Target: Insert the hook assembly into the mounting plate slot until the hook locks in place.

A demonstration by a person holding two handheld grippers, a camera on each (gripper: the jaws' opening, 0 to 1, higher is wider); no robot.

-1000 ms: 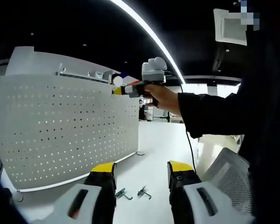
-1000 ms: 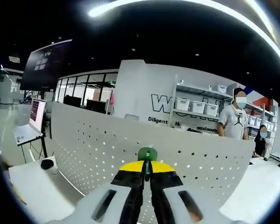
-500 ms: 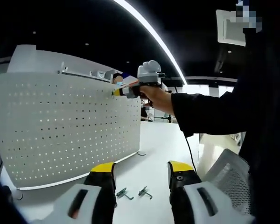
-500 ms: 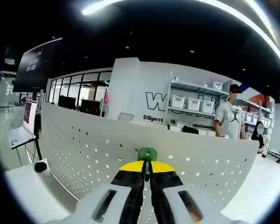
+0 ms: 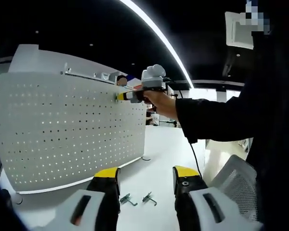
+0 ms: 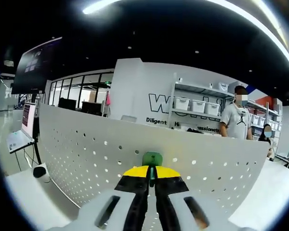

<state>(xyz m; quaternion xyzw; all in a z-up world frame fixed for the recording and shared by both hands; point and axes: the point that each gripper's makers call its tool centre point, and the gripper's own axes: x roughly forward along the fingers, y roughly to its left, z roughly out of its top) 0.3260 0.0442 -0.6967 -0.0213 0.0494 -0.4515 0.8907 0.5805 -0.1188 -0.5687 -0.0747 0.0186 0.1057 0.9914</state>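
**A:** Where is the hook?

**B:** In the right gripper view, the right gripper [image 6: 151,174] clenches a green hook assembly [image 6: 152,159] between its yellow-tipped jaws, which press tight on it with only its rounded green top showing above them. The hook sits against the upper edge of the white perforated mounting plate [image 6: 86,159], which stands upright and curves across the tabletop [image 6: 29,197].

**A:** And from the other side?

**B:** In the left gripper view, a hand [image 5: 160,100] in a dark sleeve [image 5: 216,118] holds the right gripper [image 5: 120,96] up at the top right corner of the mounting plate [image 5: 62,130], its yellow tip touching or just short of the plate's face; I cannot tell which.

**A:** What about the left gripper?

**B:** The left gripper [image 5: 145,174] hangs low over the tabletop [image 5: 164,149], jaws released and standing well apart with nothing between them. Beyond the jaws, 2 spare metal hooks [image 5: 137,198] lie side by side near the tabletop's front edge, apart from the plate's foot.

**A:** Anything else around?

**B:** A mesh-backed chair [image 5: 233,185] stands at the tabletop's right side. Behind the plate, in the right gripper view, 2 people [image 6: 237,122] stand near shelves of white bins [image 6: 197,107], and a laptop [image 6: 24,125] sits on a stand at the far left.
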